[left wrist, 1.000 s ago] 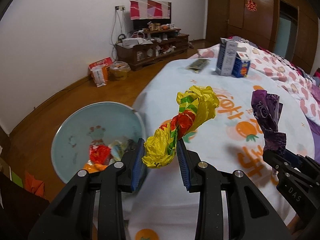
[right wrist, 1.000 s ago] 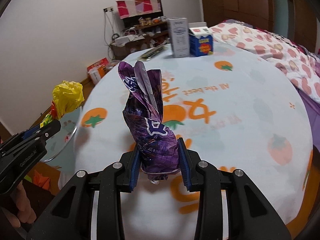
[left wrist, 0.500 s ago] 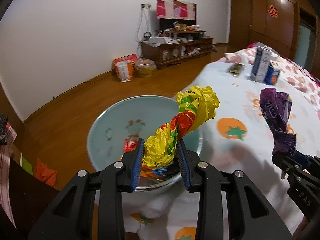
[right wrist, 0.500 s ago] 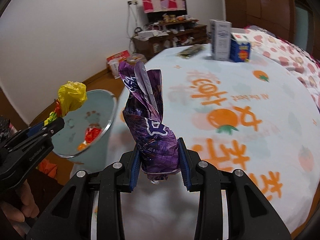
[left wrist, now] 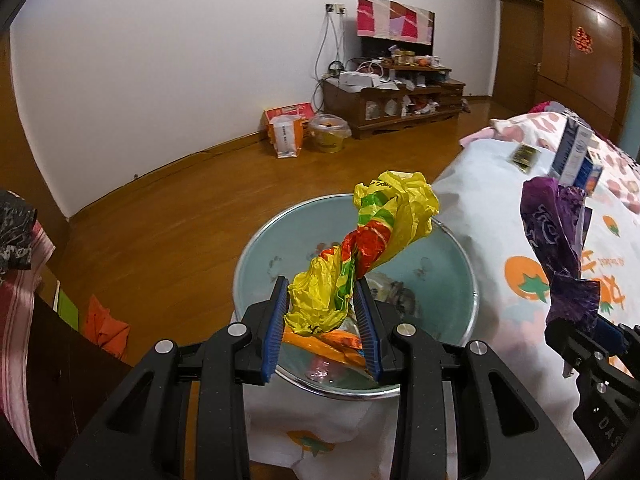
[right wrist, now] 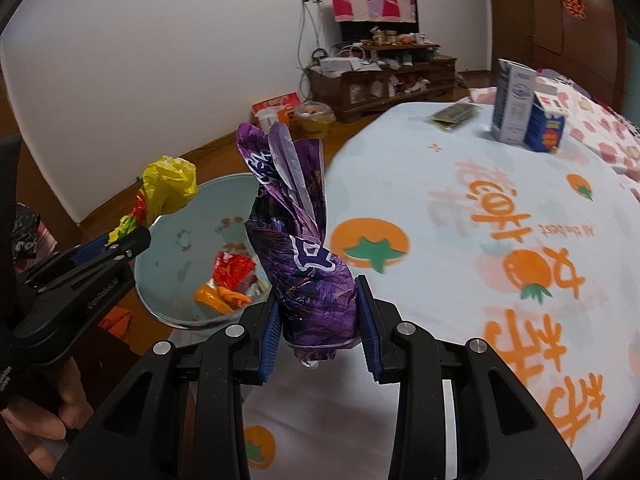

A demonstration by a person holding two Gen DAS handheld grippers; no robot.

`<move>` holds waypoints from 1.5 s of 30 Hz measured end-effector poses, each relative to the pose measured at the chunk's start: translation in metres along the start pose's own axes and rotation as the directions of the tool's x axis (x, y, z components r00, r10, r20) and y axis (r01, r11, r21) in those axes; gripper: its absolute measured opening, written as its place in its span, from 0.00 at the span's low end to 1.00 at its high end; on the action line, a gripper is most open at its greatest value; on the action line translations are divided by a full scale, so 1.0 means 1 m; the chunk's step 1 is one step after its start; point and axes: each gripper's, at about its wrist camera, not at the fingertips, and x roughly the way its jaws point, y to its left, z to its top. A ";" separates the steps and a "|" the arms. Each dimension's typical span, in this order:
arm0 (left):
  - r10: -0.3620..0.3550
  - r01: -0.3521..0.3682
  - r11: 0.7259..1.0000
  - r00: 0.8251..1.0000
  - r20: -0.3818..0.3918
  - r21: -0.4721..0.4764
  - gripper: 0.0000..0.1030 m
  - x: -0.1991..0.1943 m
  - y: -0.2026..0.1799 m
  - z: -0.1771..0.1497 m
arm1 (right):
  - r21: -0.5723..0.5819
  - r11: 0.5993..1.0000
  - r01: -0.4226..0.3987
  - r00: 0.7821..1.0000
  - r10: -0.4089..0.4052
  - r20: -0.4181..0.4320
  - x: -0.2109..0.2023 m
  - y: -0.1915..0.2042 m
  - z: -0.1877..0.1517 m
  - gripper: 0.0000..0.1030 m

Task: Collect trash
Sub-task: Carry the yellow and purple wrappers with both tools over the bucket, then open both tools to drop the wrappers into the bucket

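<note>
My left gripper [left wrist: 322,322] is shut on a crumpled yellow, red and green wrapper [left wrist: 360,248] and holds it over the light-blue trash bin [left wrist: 256,256]. The bin holds several wrappers [left wrist: 332,340]. My right gripper [right wrist: 318,326] is shut on a crumpled purple wrapper [right wrist: 300,248] above the table's left edge, just right of the bin [right wrist: 176,216]. The right wrist view shows the yellow wrapper [right wrist: 168,184] at the left; the left wrist view shows the purple wrapper [left wrist: 556,240] at the right.
A round table with an orange-print cloth [right wrist: 500,240] carries two cartons [right wrist: 524,108] and a flat dark packet [right wrist: 456,114] at its far side. Wooden floor [left wrist: 192,216] lies beyond the bin. A TV cabinet [left wrist: 396,100] stands at the wall.
Both grippers have swung left from above the table toward the bin. The left one with the yellow wrapper is now over the bin; the purple wrapper is near its rim.
</note>
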 end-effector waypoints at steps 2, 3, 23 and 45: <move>0.009 -0.009 1.000 1.000 -0.005 -0.009 0.33 0.003 0.003 0.001 | -0.009 1.000 -0.008 1.000 0.008 0.001 0.002 0.004 0.003 0.34; 0.014 -0.015 1.000 1.000 -0.009 -0.014 0.32 0.005 0.004 0.001 | -0.013 1.000 -0.013 1.000 0.013 0.001 0.004 0.007 0.005 0.34; 0.076 -0.080 0.995 0.995 -0.069 -0.065 0.33 0.043 0.026 0.016 | -0.037 0.999 -0.033 0.999 0.033 -0.016 0.042 0.031 0.033 0.34; 0.092 -0.103 0.993 0.981 -0.170 -0.058 0.33 0.090 0.017 0.013 | -0.033 0.999 -0.001 0.993 -0.003 -0.117 0.095 0.039 0.032 0.35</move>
